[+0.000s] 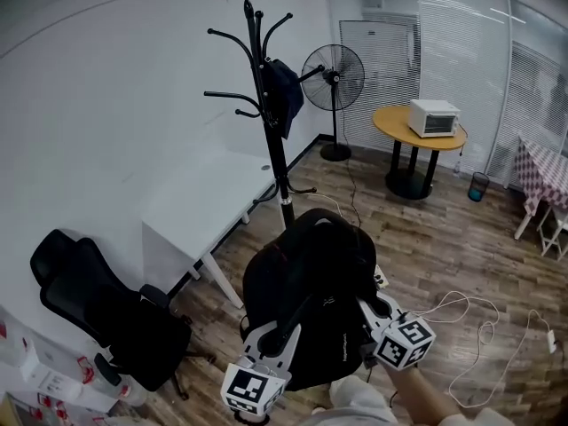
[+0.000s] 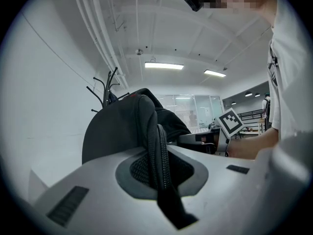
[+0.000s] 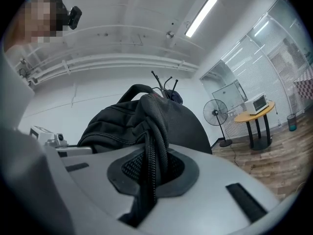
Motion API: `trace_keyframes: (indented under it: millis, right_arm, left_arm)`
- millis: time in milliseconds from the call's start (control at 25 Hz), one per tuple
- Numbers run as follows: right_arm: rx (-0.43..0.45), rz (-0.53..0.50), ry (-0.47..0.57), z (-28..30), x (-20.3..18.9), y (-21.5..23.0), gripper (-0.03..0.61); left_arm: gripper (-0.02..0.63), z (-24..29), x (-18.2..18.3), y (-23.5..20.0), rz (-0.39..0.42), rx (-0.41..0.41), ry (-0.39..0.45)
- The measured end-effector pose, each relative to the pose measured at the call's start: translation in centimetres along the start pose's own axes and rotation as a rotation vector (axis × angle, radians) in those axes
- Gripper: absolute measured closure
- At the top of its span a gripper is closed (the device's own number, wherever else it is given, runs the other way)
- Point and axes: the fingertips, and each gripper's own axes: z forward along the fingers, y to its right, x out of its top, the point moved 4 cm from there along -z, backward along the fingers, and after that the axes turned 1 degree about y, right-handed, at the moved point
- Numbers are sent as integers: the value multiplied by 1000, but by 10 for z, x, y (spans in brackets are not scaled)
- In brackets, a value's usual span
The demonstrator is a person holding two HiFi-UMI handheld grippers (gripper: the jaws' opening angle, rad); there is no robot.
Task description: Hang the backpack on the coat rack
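Observation:
A black backpack [image 1: 306,291] hangs in the air between my two grippers, above the wooden floor. My left gripper [image 1: 277,337] is shut on one of its straps [image 2: 159,155]. My right gripper [image 1: 368,313] is shut on another strap [image 3: 152,163]. In both gripper views the mesh-edged strap runs up from between the jaws to the bag's body [image 2: 117,126] [image 3: 127,121]. The black coat rack [image 1: 266,96] stands ahead beyond the backpack, with a dark item [image 1: 286,91] hanging on one hook. Its hook tips [image 3: 164,82] show just over the bag.
A white desk [image 1: 209,207] stands left of the rack, with a black office chair [image 1: 98,313] nearer on the left. A standing fan [image 1: 333,78], a round table [image 1: 399,124] bearing a white oven [image 1: 433,116] and a bin [image 1: 479,186] are at the back right. Cables [image 1: 470,327] lie on the floor.

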Motion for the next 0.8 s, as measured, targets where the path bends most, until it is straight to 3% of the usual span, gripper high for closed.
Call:
trace_keyframes:
  millis: [440, 800]
  right_arm:
    - [41, -17, -43, 83, 16, 56, 549]
    - [117, -20, -35, 156, 55, 104, 549]
  left_arm:
    - [578, 76, -12, -65, -59, 37, -4]
    - [578, 145, 8, -118, -46, 115, 13]
